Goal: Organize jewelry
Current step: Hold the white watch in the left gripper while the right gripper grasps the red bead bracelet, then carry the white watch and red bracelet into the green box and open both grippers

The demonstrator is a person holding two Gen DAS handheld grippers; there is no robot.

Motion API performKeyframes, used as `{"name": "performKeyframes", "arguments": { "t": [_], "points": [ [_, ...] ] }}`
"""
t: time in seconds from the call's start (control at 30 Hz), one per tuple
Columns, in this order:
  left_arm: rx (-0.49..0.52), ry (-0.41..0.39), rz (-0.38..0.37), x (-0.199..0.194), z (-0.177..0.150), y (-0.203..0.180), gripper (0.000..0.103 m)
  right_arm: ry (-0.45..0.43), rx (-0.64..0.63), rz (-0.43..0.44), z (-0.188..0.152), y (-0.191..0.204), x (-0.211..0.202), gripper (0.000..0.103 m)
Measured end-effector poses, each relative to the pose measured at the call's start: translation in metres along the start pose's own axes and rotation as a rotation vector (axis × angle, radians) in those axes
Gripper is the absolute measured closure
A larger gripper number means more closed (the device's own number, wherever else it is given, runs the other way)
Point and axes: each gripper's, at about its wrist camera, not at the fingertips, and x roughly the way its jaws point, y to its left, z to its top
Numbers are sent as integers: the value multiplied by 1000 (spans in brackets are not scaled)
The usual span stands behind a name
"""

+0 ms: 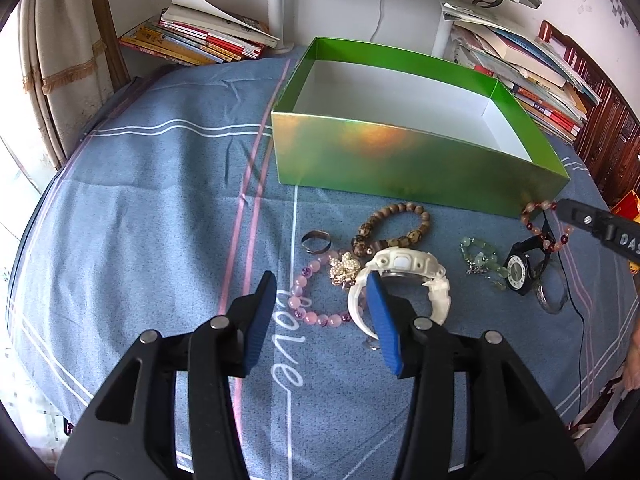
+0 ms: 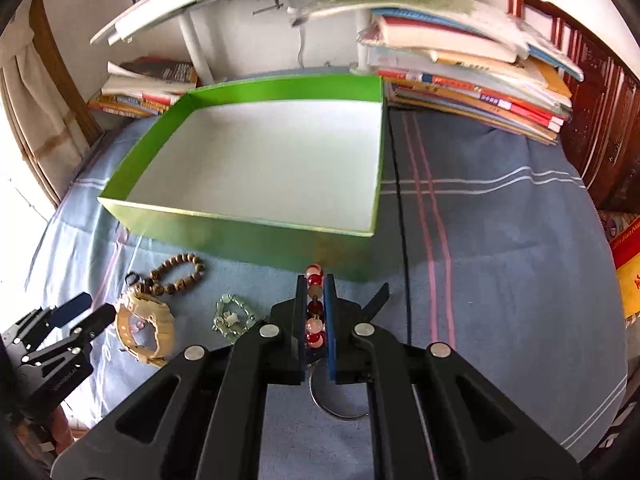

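My right gripper is shut on a red and pink bead bracelet, held just above the cloth in front of the green box; it also shows in the left wrist view. My left gripper is open, its jaws over the pink bead bracelet and beside the white watch. The green box has a white, empty floor. A flower brooch, a brown bead bracelet, a ring, a green bead bracelet and a black watch lie on the cloth.
A clear bangle lies at the right, partly under my right gripper. A black cable runs along the box's right side. Book stacks stand behind the box. The blue cloth covers the table.
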Motion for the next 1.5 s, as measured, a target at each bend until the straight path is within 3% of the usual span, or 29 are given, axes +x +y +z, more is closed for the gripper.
{"name": "performKeyframes", "arguments": {
  "t": [0.13,0.47,0.73,0.8,0.83,0.93,1.3,1.5],
  "points": [
    [-4,0,-3,-1,0,2,63,-33,17,-5,2,-3,-13,95],
    [7,-9,-8,-9,-2,4,60,-102,53,-53,0,-22,-46,95],
    [34,64,-31,15,-7,-6,54,-57,113,-100,-13,-48,-35,95],
    [40,77,-36,20,-8,-8,62,-47,118,-99,-15,-50,-33,95],
    [42,88,-38,23,-9,-9,75,-45,116,-97,-16,-50,-32,95],
    [42,88,-63,22,-10,-11,93,-41,109,-85,-16,-47,-31,95],
    [39,-10,-69,-16,0,-10,94,-84,45,-22,-9,-21,-49,95],
    [56,-93,-90,-45,36,-14,94,-122,-21,1,7,3,-61,95]
  ]
}}
